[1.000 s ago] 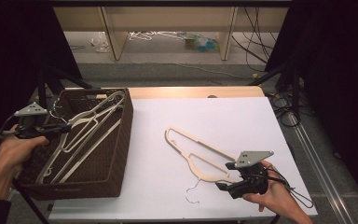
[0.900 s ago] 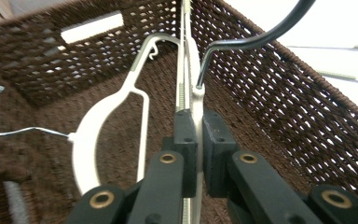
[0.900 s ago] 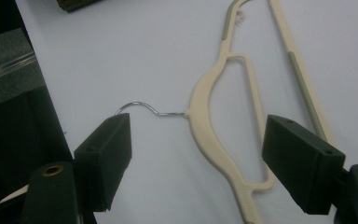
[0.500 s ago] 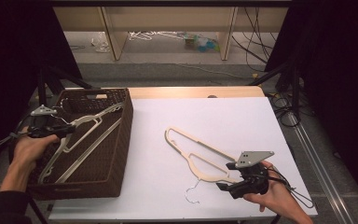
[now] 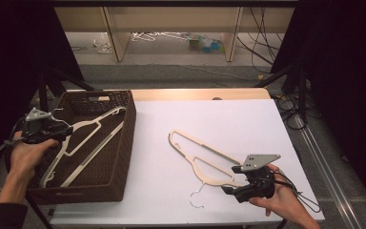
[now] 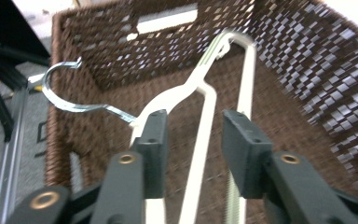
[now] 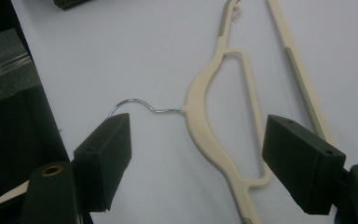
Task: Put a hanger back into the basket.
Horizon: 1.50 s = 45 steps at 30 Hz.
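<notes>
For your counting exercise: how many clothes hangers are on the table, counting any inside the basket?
2. One hanger lies in the brown wicker basket at the left. The other hanger lies flat on the white tabletop at the right. More could be hidden under the basket's hanger.

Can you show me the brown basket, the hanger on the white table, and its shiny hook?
brown basket [image 5: 124,143]: high view, its right wall.
hanger on the white table [image 5: 205,164]: high view, its cream body.
shiny hook [image 7: 137,103]: right gripper view, the metal curve.
</notes>
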Available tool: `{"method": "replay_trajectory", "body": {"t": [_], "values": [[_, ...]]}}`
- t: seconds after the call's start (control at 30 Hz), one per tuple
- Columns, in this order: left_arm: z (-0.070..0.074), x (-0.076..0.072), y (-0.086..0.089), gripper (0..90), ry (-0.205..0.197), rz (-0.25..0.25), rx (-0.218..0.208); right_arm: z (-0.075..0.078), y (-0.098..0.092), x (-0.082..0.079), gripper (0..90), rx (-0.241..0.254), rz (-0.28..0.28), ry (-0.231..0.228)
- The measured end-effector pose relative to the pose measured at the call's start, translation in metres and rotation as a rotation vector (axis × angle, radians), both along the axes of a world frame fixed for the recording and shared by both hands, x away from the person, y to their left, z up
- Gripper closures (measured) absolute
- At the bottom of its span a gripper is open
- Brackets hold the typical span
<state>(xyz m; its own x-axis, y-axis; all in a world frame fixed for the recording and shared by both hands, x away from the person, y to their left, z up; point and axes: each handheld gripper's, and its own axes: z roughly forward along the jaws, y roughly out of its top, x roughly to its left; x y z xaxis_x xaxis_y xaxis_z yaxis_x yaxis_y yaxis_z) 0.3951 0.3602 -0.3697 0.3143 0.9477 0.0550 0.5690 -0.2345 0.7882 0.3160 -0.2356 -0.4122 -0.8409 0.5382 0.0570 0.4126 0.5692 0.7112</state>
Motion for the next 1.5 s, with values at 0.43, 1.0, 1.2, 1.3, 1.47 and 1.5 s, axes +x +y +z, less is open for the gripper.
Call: {"method": "replay_trajectory", "body": {"t": [0.43,1.0,1.2,1.3,1.47,1.5], "values": [[0.031,-0.057,-0.102,38.6,-0.146,-0.264,-0.159,-0.008,-0.008,0.005,24.1,-0.004,-0.053,-0.015],[-0.017,-0.107,-0.197,18.8,-0.160,-0.470,-0.248,-0.016,-0.013,0.009,23.3,-0.013,-0.063,0.008],[-0.044,-0.113,-0.211,16.3,-0.166,-0.483,-0.232,-0.018,-0.015,0.009,23.2,-0.020,-0.059,0.016],[-0.053,-0.115,-0.214,16.4,-0.166,-0.491,-0.240,-0.019,-0.015,0.009,23.2,-0.027,-0.063,0.013],[-0.057,-0.117,-0.213,16.4,-0.210,-0.497,-0.241,-0.020,-0.012,0.008,23.2,-0.023,-0.061,0.016],[-0.058,-0.117,-0.212,16.4,-0.218,-0.497,-0.244,-0.021,-0.012,0.009,23.3,-0.029,-0.061,0.005]]}}
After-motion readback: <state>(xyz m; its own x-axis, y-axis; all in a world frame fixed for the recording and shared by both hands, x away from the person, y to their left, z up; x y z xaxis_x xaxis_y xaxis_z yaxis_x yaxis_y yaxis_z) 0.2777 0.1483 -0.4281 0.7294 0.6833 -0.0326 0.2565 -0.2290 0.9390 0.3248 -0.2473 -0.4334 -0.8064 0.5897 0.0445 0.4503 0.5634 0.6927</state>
